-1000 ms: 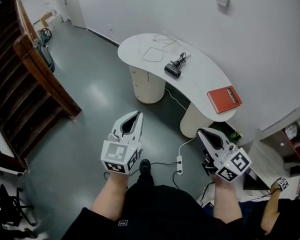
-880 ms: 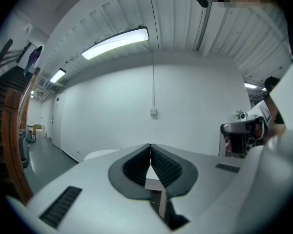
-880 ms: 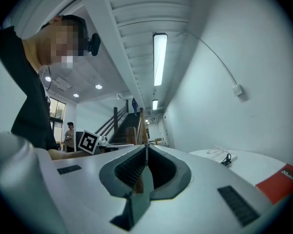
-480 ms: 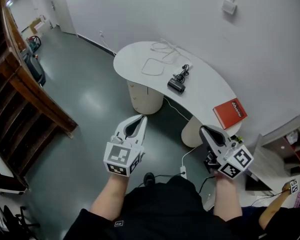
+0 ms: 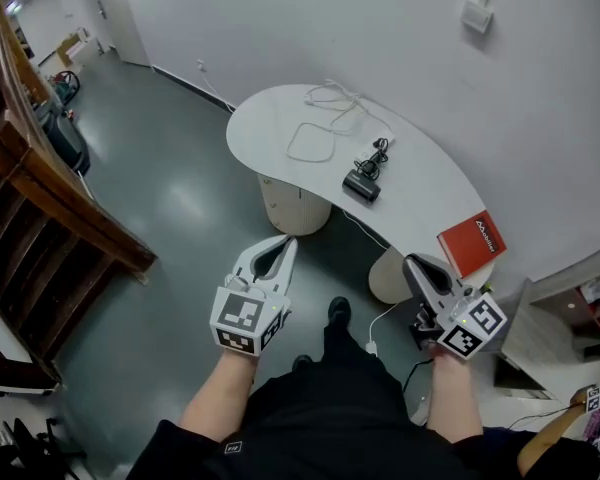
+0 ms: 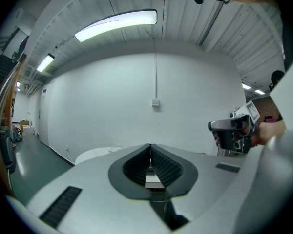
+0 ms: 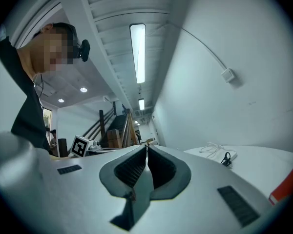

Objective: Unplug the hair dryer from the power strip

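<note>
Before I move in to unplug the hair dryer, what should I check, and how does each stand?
1. Sight of the hair dryer: ok, lying on the white table.
2. Sight of the power strip: ok, on the table beside the dryer.
3. Dryer plugged into that strip: cannot tell, too small.
4. Tongs open to grasp: not ok; left tongs and right tongs are shut, empty.
5. Tongs at the table: not ok, both over the floor, short of it.
6. Clearance from the red book: ok, it lies apart from the dryer.
</note>
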The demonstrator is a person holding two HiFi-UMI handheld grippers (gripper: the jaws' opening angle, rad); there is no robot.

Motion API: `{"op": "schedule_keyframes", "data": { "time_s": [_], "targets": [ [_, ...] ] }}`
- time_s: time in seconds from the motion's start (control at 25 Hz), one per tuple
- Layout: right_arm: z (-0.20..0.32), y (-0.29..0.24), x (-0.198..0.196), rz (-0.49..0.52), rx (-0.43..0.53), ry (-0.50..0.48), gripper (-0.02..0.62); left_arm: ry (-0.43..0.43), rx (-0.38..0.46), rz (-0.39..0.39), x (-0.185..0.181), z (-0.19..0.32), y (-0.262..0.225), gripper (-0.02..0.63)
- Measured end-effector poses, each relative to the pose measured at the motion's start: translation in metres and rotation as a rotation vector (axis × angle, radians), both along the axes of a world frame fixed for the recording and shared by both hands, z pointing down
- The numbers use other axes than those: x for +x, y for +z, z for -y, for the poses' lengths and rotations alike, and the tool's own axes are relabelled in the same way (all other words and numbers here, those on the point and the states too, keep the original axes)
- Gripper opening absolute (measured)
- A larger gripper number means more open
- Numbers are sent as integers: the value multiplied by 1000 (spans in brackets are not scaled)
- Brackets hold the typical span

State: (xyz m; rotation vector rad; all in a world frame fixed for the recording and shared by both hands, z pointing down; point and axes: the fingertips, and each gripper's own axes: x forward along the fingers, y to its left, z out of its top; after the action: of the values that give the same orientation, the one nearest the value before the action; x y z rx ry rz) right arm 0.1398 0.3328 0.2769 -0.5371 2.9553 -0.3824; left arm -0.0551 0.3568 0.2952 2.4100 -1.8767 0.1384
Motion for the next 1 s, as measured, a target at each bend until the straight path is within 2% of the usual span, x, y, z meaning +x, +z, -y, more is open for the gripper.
{"op": "schedule_keyframes", "data": {
  "time_s": [0.36, 0.56, 0.76, 1.0],
  "targets": [
    [119, 9, -19, -14, -14, -12, 37, 35, -11, 6, -3, 116, 6, 14],
    [195, 14, -17, -30, -51, -16, 37, 43, -18, -1, 2, 187, 8, 12],
    [256, 8, -13, -4, -60, -34, 37, 28, -43, -13, 3, 254, 18, 13],
    [310, 17, -3, -1, -90, -51, 37, 47, -46, 19, 13, 325, 20, 13]
  ]
}}
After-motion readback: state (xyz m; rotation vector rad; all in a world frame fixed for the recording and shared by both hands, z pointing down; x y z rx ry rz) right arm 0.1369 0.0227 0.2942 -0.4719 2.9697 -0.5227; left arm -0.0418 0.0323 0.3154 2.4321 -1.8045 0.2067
